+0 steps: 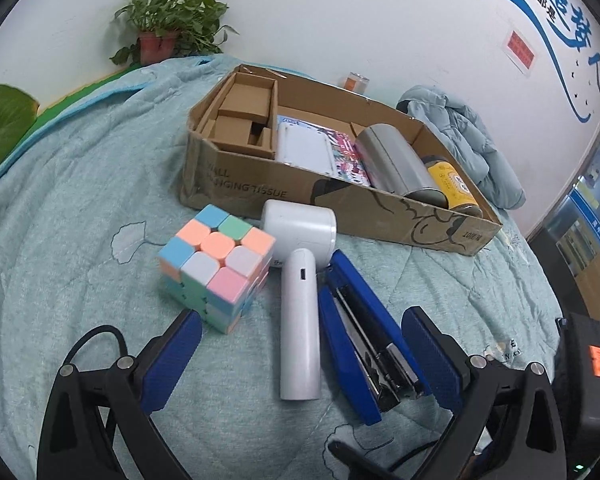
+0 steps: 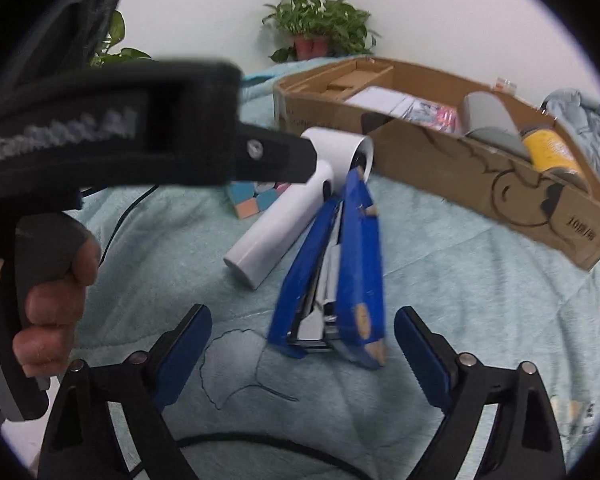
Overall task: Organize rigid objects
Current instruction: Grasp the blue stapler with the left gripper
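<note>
A pastel cube puzzle, a white handheld device with a round head and a blue stapler lie side by side on the teal quilt in front of a cardboard box. My left gripper is open, its jaws straddling the white device's handle and the stapler's near end. My right gripper is open, just short of the stapler, which lies between the jaws' line. The white device and cube lie beyond. The left gripper's body crosses the right wrist view.
The box holds small cartons, a white case, a colourful booklet, a grey cylinder and a yellow jar. A light blue jacket lies right of it. Potted plants stand by the wall.
</note>
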Tool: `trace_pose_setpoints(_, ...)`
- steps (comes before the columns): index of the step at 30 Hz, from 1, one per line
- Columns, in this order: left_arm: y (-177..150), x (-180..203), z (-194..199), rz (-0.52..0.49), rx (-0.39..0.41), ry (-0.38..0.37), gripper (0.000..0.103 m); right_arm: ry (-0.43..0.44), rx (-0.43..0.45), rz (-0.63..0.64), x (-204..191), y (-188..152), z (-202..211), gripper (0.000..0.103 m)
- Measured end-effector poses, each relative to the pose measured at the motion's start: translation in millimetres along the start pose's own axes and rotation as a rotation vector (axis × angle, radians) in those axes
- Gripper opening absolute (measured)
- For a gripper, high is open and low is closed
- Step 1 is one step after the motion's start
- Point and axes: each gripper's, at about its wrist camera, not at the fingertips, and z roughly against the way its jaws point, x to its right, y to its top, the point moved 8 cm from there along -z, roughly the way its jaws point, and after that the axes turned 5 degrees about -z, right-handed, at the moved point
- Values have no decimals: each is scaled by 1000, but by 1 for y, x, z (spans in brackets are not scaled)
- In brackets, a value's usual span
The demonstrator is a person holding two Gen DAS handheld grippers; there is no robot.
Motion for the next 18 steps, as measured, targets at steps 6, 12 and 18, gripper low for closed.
trace_pose_setpoints(6, -7, -7, 8, 19, -1, -12, 101, -101, -38, -57, 15, -3, -14, 64)
trace_pose_setpoints(12, -9, 7, 9, 5, -21, -60, 100, 16, -21, -235, 26, -3, -5, 63)
trace_pose_setpoints(18, -8, 29, -1, 18, -68, -172, 100, 333, -44, -629, 57, -11, 7, 60)
